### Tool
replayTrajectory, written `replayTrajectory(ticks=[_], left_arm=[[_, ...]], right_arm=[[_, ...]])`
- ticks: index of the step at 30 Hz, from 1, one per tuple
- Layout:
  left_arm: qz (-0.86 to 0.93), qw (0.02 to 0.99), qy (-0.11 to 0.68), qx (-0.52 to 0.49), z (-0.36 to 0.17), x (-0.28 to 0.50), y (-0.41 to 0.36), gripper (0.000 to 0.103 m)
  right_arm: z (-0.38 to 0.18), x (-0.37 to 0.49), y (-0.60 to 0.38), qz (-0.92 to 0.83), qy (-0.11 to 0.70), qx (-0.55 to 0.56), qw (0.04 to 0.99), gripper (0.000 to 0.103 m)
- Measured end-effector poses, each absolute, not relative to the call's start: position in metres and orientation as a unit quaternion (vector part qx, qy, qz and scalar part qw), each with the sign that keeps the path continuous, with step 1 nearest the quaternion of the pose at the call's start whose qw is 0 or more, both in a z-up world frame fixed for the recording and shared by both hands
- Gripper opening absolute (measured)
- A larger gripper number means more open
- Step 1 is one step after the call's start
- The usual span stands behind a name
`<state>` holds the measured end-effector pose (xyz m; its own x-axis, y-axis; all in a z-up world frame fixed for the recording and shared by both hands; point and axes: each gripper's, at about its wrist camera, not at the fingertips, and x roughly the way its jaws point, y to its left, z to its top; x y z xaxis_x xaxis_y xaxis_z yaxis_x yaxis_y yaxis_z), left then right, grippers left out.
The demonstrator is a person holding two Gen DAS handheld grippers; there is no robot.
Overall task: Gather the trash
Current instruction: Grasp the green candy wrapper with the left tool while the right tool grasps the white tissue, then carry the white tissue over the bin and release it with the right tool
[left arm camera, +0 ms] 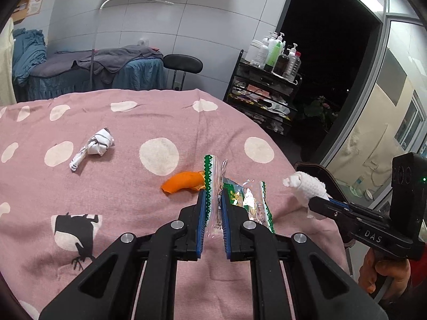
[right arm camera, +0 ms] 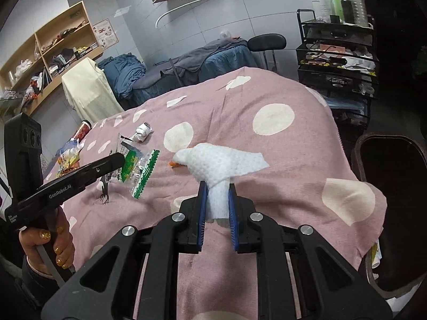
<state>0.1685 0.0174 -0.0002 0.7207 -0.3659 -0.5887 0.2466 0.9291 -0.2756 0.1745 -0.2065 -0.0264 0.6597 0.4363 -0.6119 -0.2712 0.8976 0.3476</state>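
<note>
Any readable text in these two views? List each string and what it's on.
"DAS": side of the right gripper body, seen from the left wrist.
"GenRobot.AI": side of the left gripper body, seen from the right wrist.
Wall posters, snack wrapper, bottle labels: too small or blurred.

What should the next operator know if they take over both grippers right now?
Left gripper: shut on a clear green-edged wrapper.
Right gripper: shut on a white paper towel.
Both are held above the pink spotted cloth; the dark bin sits off its right edge.
Done: two pieces picked up, not yet binned.
Left on the cloth: orange peel, crumpled white paper, and more wrappers at the far left.
</note>
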Motion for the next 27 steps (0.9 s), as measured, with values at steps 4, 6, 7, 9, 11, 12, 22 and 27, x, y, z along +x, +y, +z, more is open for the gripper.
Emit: replayTrajectory(ticks=[4,6,7,9,11,12,22,27], left_arm=[[-0.184,0.920,0.334,-0.088,0.000,0.165,0.000,0.012],[-0.193,0.918,0.334,-0.087,0.000,0.164,-0.009,0.012],[-0.199,0.917,0.335,-0.086,0.000,0.164,-0.015,0.012],[-0.207,0.916,0.334,-0.084,0.001,0.163,-0.023,0.012],[-0.217,0.914,0.334,-0.079,0.001,0.162,-0.032,0.012],[-0.222,0.913,0.334,-0.077,0.002,0.161,-0.036,0.012],[-0.261,0.902,0.339,-0.061,0.003,0.160,-0.075,0.012],[-0.276,0.899,0.335,-0.050,0.006,0.159,-0.091,0.012]], right_arm=[[-0.024,0.164,-0.233,0.169,0.350,0.129,0.912,0.016],[-0.023,0.159,-0.246,0.156,0.344,0.137,0.916,0.016],[-0.022,0.157,-0.252,0.150,0.342,0.140,0.917,0.016],[-0.022,0.153,-0.268,0.133,0.337,0.149,0.920,0.016],[-0.021,0.149,-0.281,0.118,0.333,0.157,0.922,0.016],[-0.021,0.147,-0.289,0.108,0.330,0.161,0.924,0.016],[-0.029,0.135,-0.349,0.035,0.325,0.190,0.926,0.016],[-0.036,0.136,-0.368,0.002,0.327,0.195,0.924,0.016]])
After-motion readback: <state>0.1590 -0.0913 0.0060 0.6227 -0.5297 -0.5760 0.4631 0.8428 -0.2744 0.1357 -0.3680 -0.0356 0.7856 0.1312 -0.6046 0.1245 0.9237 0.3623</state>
